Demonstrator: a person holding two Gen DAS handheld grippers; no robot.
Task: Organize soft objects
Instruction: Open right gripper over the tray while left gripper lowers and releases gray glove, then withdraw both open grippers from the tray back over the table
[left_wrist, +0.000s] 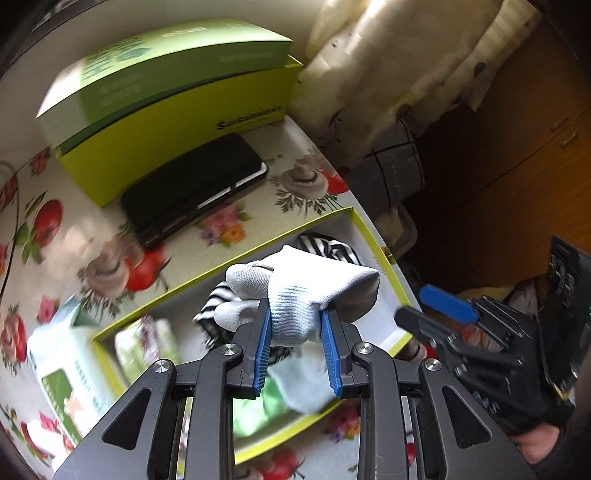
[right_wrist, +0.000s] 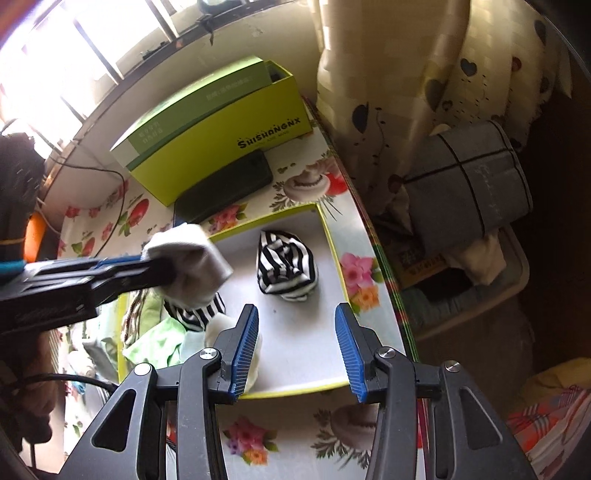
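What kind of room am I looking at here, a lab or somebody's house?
Most likely a lived-in home, not a lab: a table with a flowery cloth by a window, a heart-print curtain, and a shallow box holding rolled socks.

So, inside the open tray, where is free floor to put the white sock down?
Free: the white floor of the tray between the striped bundle and the near wall. Crowded: the left end, with the green cloth and another striped piece.
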